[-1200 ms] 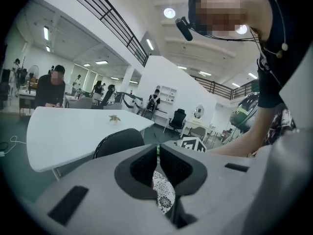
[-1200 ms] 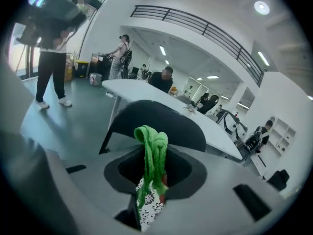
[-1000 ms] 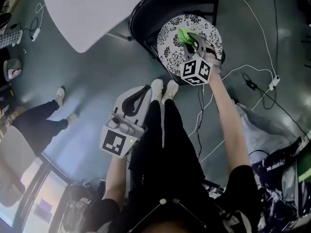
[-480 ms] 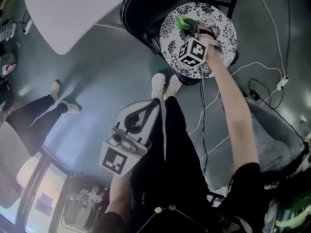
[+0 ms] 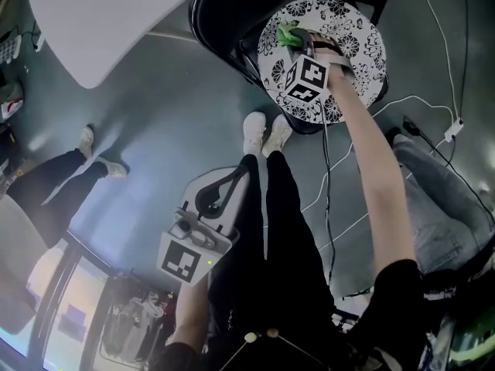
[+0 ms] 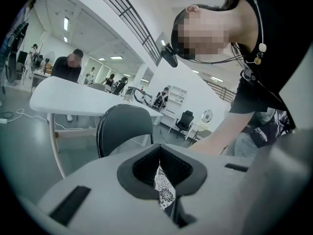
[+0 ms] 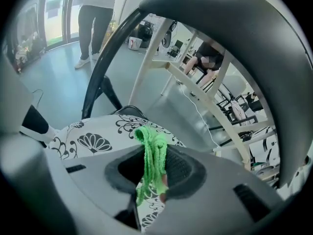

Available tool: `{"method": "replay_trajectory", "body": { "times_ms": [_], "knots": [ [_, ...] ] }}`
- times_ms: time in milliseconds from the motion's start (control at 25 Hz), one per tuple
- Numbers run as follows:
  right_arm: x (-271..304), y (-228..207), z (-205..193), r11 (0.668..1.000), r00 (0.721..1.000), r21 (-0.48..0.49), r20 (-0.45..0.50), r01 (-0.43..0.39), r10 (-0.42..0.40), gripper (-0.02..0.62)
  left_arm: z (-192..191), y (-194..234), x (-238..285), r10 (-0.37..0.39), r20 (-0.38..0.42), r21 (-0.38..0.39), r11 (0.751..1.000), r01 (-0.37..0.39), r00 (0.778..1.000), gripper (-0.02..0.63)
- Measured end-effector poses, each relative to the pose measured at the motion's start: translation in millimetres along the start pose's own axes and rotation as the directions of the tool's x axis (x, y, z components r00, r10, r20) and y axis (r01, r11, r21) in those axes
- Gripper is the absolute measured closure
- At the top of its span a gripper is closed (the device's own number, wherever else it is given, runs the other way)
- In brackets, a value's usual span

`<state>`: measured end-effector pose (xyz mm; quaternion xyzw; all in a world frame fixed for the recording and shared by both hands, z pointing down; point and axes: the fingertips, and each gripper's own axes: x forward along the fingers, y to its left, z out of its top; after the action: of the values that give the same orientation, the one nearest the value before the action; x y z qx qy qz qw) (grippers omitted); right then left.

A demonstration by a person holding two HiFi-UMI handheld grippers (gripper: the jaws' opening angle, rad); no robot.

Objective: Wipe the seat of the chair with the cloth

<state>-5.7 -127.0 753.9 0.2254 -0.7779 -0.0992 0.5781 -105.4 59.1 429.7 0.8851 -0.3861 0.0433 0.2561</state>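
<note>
The floor (image 5: 170, 107) is smooth, grey-blue and lightly reflective. A white cable with a plug block (image 5: 453, 128) lies on it at the right of the head view. A white table (image 5: 100, 14) with rounded corners stands on white legs. Floor-to-ceiling windows (image 7: 56, 13) admit daylight on one side. The walls are white. Ceiling strip lights (image 6: 116, 58) are lit. A black office chair (image 6: 185, 122) stands near the far wall.
</note>
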Motion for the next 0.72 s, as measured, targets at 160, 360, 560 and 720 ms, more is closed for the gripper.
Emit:
{"method": "replay_trajectory", "body": {
  "times_ms": [160, 360, 560, 720],
  "knots": [
    [-10.6, 31.3, -7.2, 0.998, 0.999, 0.021, 0.005, -0.053, 0.053, 0.497, 3.3, 2.6, 2.1, 0.005, 0.007, -0.007, 1.000, -0.005, 1.000, 0.601],
    [-31.1, 92.5, -18.8, 0.992, 0.992, 0.014, 0.022, -0.124, 0.123, 0.497, 6.6, 0.6, 9.6, -0.004, 0.013, -0.002, 1.000, 0.004, 1.000, 0.601],
    [-59.1, 151.4, -24.8, 0.983, 0.982, 0.008, 0.045, -0.186, 0.185, 0.497, 6.4, -0.2, 13.6, -0.012, 0.013, -0.020, 1.000, 0.012, 1.000, 0.601],
    [-80.7, 186.6, -25.7, 0.973, 0.971, -0.007, 0.062, -0.229, 0.229, 0.497, 4.9, 0.1, 15.8, -0.015, 0.013, -0.032, 0.999, 0.015, 1.000, 0.601]
  ]
}}
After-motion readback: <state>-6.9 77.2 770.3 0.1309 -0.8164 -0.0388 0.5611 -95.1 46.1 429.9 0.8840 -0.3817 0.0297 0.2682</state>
